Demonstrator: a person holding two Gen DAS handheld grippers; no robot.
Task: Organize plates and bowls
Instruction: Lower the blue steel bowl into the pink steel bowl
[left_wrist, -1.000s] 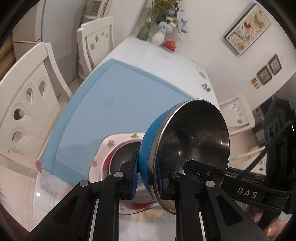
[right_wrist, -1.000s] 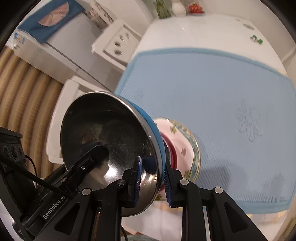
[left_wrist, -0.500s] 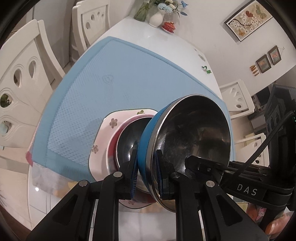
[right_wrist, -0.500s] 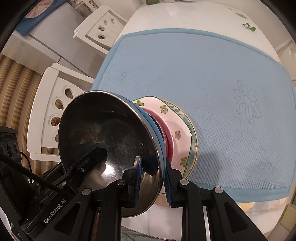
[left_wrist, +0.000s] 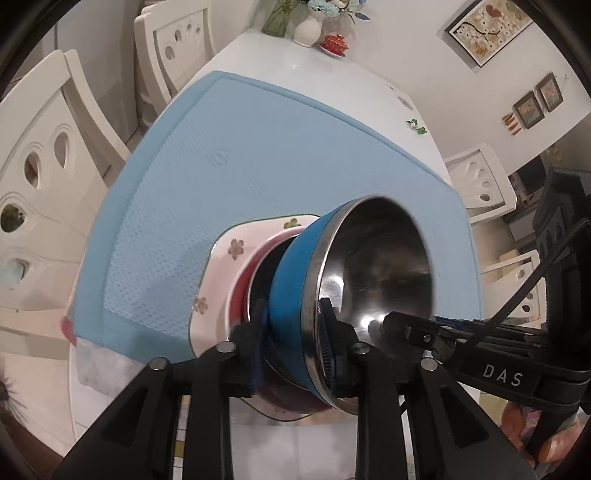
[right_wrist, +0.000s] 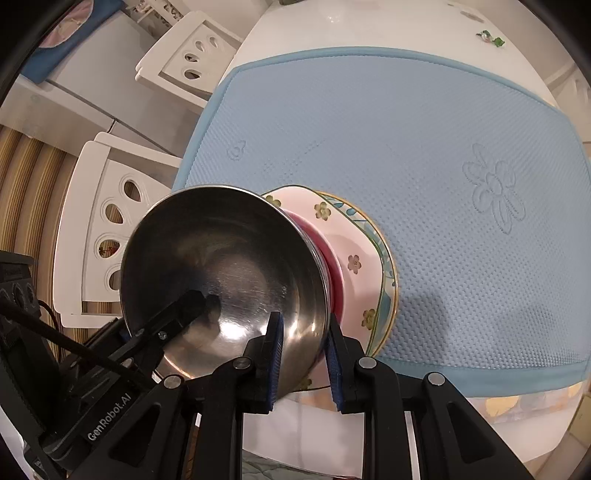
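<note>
Surface: blue mat (left_wrist: 280, 155) on white table (left_wrist: 332, 70); white chairs (left_wrist: 48, 147) alongside, framed pics on wall.
Change: 0.5 s ago steel bowl (left_wrist: 376, 266) was above the stack; now lower, seated in red bowl (right_wrist: 332, 266).
Bowl: mouth tilted up toward cams, blue outside; sits on pink plate (left_wrist: 221, 269) at mat's near edge.
Left gripper (left_wrist: 291, 332): clenched on bowl rim.
Right gripper (right_wrist: 304, 354): clamped on rim too.
</note>
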